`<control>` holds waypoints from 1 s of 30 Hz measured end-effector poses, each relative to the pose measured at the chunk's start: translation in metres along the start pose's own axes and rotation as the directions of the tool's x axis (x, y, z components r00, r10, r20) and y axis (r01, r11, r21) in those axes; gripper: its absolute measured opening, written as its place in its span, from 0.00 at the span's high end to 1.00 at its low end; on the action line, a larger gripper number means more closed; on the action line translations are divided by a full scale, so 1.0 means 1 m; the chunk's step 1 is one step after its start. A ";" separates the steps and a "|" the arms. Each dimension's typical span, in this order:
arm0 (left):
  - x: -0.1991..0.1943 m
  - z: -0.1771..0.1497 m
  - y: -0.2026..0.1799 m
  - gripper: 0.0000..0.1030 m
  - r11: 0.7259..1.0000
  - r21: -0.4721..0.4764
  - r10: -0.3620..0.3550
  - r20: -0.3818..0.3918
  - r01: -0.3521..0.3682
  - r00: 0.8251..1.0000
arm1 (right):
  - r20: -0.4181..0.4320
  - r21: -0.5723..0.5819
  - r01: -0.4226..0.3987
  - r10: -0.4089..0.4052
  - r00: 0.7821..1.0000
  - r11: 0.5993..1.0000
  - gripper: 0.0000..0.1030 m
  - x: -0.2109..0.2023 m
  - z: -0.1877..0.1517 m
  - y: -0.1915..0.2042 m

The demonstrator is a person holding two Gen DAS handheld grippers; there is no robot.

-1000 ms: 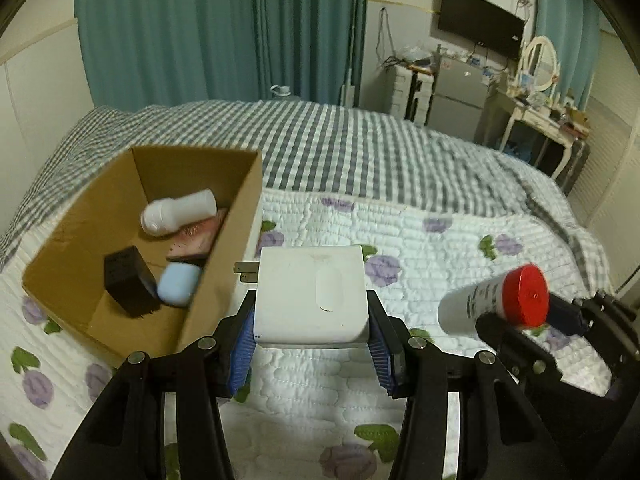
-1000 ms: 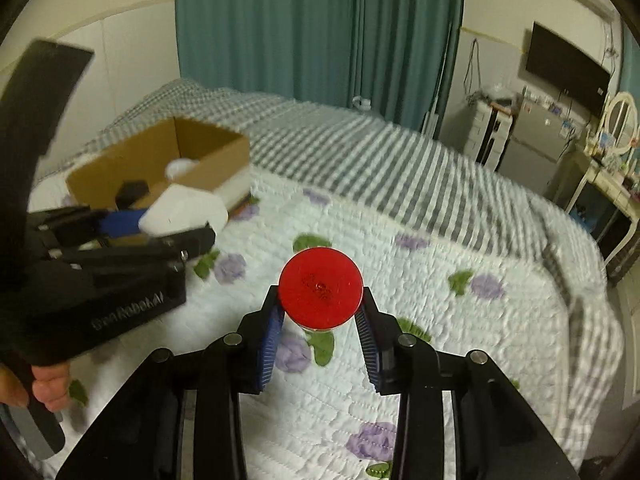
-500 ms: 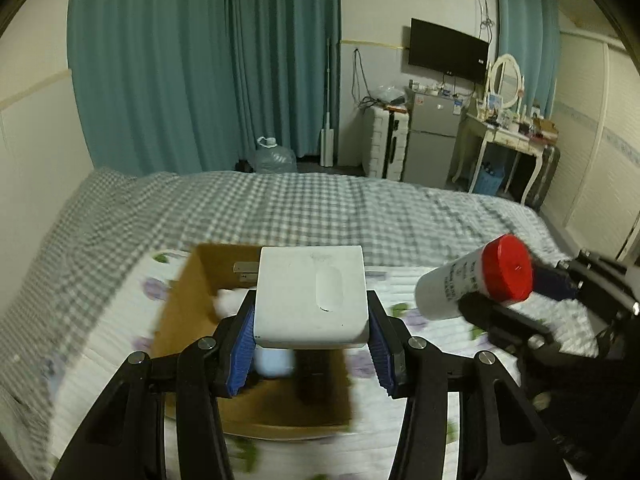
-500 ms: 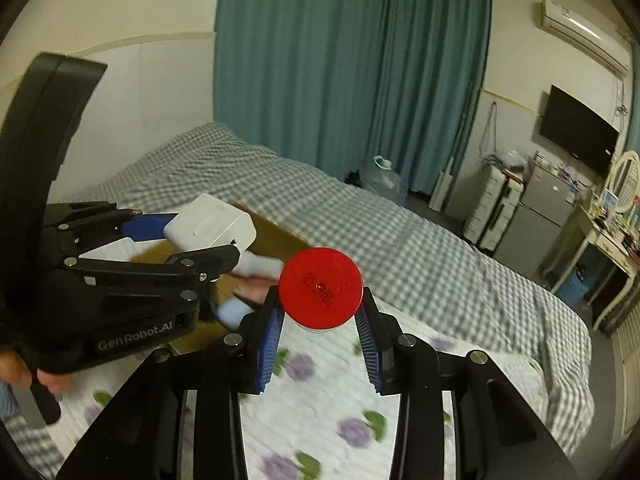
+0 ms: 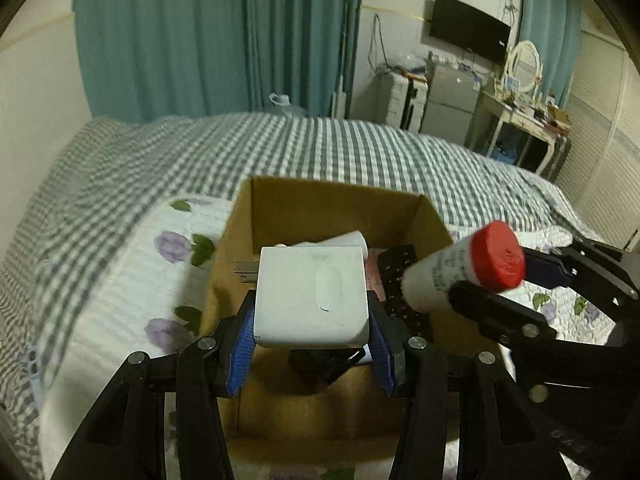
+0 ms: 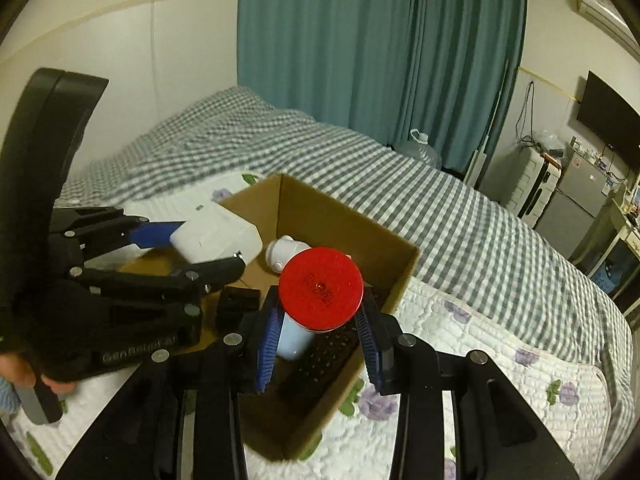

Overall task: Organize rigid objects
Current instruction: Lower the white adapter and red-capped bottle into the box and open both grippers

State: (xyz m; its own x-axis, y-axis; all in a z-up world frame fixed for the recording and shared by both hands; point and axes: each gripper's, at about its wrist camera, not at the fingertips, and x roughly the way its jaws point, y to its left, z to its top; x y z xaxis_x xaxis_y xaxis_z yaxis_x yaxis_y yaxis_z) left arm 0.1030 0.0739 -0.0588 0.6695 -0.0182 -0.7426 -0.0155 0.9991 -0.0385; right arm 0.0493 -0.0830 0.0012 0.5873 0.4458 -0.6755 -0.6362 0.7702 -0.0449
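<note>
The left gripper [image 5: 312, 344] has its jaws clenched on a white plug adapter [image 5: 312, 298], gripping it by its two sides with the blue pads [image 5: 243, 344] pressed flat against it. The adapter's metal prongs [image 5: 245, 272] stick out to the left. It hangs above the open cardboard box [image 5: 332, 208], over the box's left half.

The right gripper [image 6: 318, 344] has its jaws clenched on a white bottle with a red cap [image 6: 321, 294], the cap facing the camera. In the left view the bottle [image 5: 466, 270] lies tilted, cap toward the lower right, over the right wall of the box.

The box [image 6: 344, 216] sits on a white quilt with purple flowers [image 5: 120, 288], spread over a bed with a grey checked cover [image 5: 340, 148]. Inside it lie a white roll-on bottle [image 6: 286, 254], a pale blue container [image 6: 294, 338], a small black block [image 6: 238, 306] and a flat black item with a dotted face [image 5: 400, 276]; something pink [image 5: 374, 270] shows beside that, too hidden to name.

Teal curtains [image 6: 380, 48] hang behind the bed
</note>
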 end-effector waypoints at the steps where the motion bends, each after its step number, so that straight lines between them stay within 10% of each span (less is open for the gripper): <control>1: 0.005 0.001 0.000 0.51 1.000 0.010 0.011 -0.010 -0.011 1.000 | -0.005 0.003 0.001 -0.001 1.000 1.000 0.65 0.006 0.000 -0.002; 16: -0.002 0.008 0.010 0.43 0.998 0.047 0.041 0.060 -0.044 0.997 | 0.036 0.080 0.051 -0.054 0.998 0.995 0.64 0.017 0.003 -0.017; 30: -0.081 0.001 -0.010 0.29 0.986 0.086 0.106 0.316 -0.140 0.943 | 0.074 0.244 0.222 -0.247 0.966 0.944 0.23 -0.074 -0.005 -0.042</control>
State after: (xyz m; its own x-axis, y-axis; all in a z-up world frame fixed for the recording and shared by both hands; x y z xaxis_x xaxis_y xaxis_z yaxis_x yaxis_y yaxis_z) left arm 0.0490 0.0652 0.0025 0.8644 0.1009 -0.4926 -0.0450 0.9913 0.1239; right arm 0.0298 -0.1506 0.0489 0.7614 0.2744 -0.5874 -0.3481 0.9374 -0.0133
